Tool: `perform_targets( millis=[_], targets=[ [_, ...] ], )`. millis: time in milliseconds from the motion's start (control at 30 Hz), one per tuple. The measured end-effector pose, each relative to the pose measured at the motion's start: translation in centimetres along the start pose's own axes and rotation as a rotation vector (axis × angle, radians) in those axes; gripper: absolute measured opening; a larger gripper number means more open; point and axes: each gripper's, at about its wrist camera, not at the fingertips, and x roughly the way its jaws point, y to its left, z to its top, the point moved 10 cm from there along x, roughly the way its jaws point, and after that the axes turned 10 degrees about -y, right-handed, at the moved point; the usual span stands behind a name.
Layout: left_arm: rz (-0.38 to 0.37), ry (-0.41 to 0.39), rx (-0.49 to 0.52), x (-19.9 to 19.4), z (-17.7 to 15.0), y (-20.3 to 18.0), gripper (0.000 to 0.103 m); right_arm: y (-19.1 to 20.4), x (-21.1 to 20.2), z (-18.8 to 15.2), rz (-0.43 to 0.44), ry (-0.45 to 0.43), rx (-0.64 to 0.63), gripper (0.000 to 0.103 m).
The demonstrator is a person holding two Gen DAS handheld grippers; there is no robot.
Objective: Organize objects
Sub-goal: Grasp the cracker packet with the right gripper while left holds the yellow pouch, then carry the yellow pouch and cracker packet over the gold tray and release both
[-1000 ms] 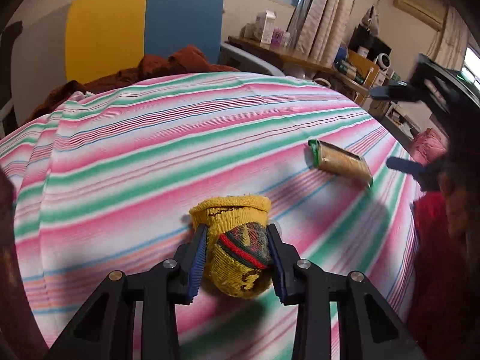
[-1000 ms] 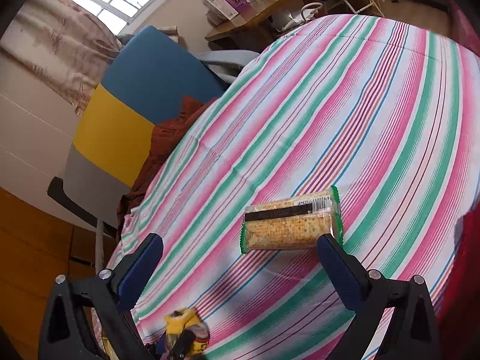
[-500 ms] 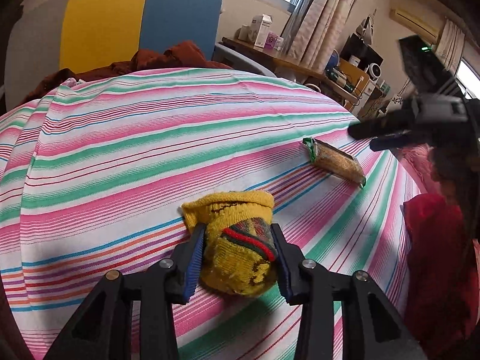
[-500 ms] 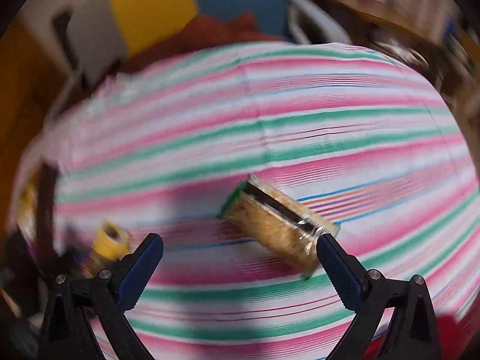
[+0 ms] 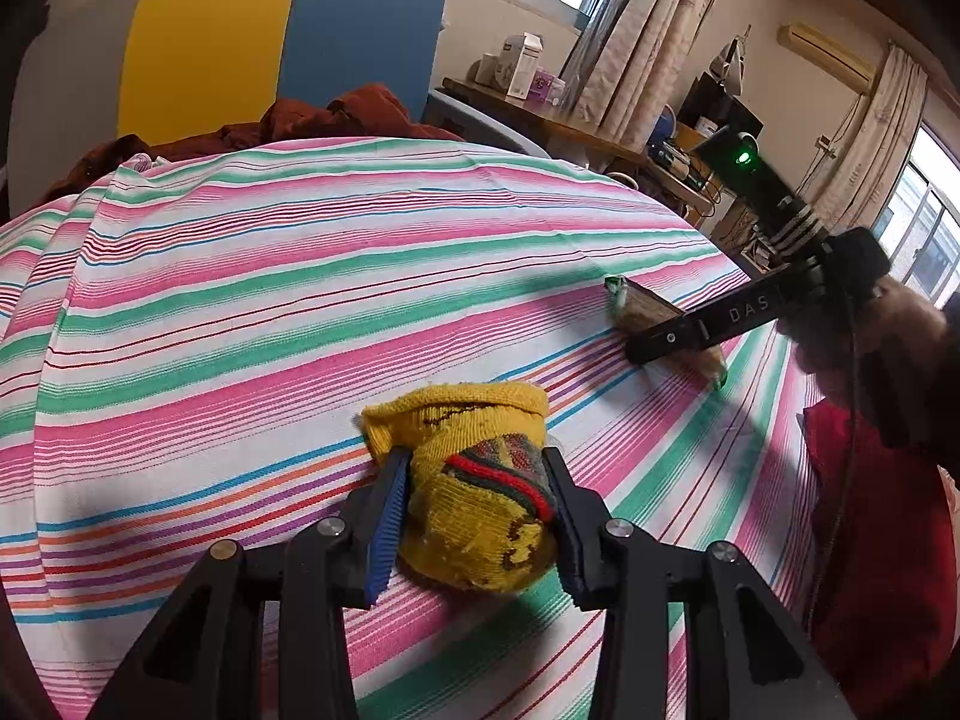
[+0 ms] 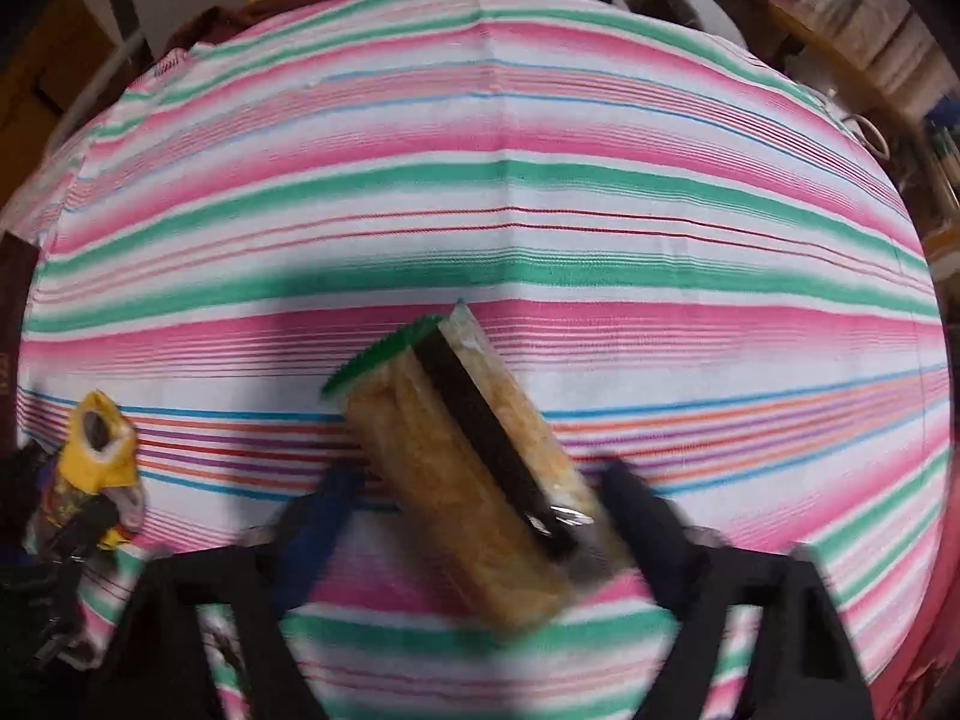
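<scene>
Pinching the yellow sock bundle [image 5: 480, 510] at the near edge of the striped cloth [image 5: 300, 300], the left gripper [image 5: 474, 531] looks secure, but the right gripper [image 6: 480, 510], spread astride the angled cracker pack [image 6: 474, 462] farther right, risks pushing it askew on closing.
</scene>
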Motion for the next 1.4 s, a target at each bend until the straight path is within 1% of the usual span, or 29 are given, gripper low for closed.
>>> perform_targets(
  millis=[33,100,167,267,333,367,433,533,600,667,700,733,900,1067,1133,1233,1300,1400],
  targets=[
    [0.002,-0.001,0.003,0.0,0.0,0.0,0.044,0.4,-0.3,0.0,0.005,-0.004,0.008,0.05],
    [0.002,-0.002,0.004,-0.1,0.0,0.0,0.044,1.5,-0.7,-0.5,0.024,-0.004,0.021,0.05],
    [0.001,-0.002,0.003,-0.1,0.0,0.0,0.044,2.6,-0.9,-1.1,0.019,0.0,0.036,0.05],
    [0.011,-0.006,0.005,-0.4,0.1,0.0,0.044,4.5,-1.3,-1.4,0.066,-0.003,0.116,0.05],
    [0.022,-0.009,0.007,-0.7,0.1,0.0,0.042,5.8,-1.4,-1.5,0.078,-0.014,0.146,0.05],
    [0.035,-0.009,0.006,-1.0,0.1,0.1,0.042,6.4,-1.3,-1.6,0.078,-0.019,0.155,0.05],
    [0.07,-0.016,0.017,-1.8,-0.2,0.2,0.04,7.3,-1.2,-1.7,0.04,-0.038,0.14,0.05],
    [0.089,-0.024,0.016,-2.6,-0.6,0.4,0.04,7.4,-0.9,-2.2,0.003,-0.059,0.122,0.05],
    [0.104,-0.026,0.012,-3.0,-0.7,0.6,0.039,7.2,-0.9,-2.0,0.002,-0.072,0.121,0.05],
    [0.123,-0.027,0.039,-3.6,-1.0,0.3,0.039,7.1,-0.8,-1.9,0.003,-0.083,0.119,0.05],
    [0.133,-0.027,0.051,-3.9,-1.1,0.2,0.039,7.1,-0.8,-1.8,0.006,-0.089,0.112,0.053],
    [0.136,-0.027,0.055,-4.2,-1.1,0.2,0.038,7.1,-0.8,-1.7,0.008,-0.091,0.106,0.054],
    [0.15,-0.03,0.062,-5.8,-1.0,0.1,0.037,7.0,-0.8,-1.5,-0.004,-0.104,0.078,0.055],
    [0.165,-0.085,0.085,-8.7,0.5,-0.2,0.037,6.8,-1.0,-1.4,-0.009,-0.113,0.067,0.055],
    [0.176,-0.112,0.089,-10.0,1.3,-0.2,0.037,7.5,-0.7,-2.5,-0.014,-0.117,0.065,0.053],
    [0.191,-0.141,0.084,-11.8,2.2,0.2,0.037,7.8,-0.8,-2.1,-0.021,-0.125,0.065,0.05],
    [0.199,-0.156,0.081,-12.8,2.6,0.4,0.037,7.4,-1.0,-2.3,-0.018,-0.127,0.07,0.05],
    [0.224,-0.179,0.078,-14.2,3.1,1.3,0.037,7.9,-0.8,-1.3,-0.014,-0.132,0.078,0.049]
  ],
)
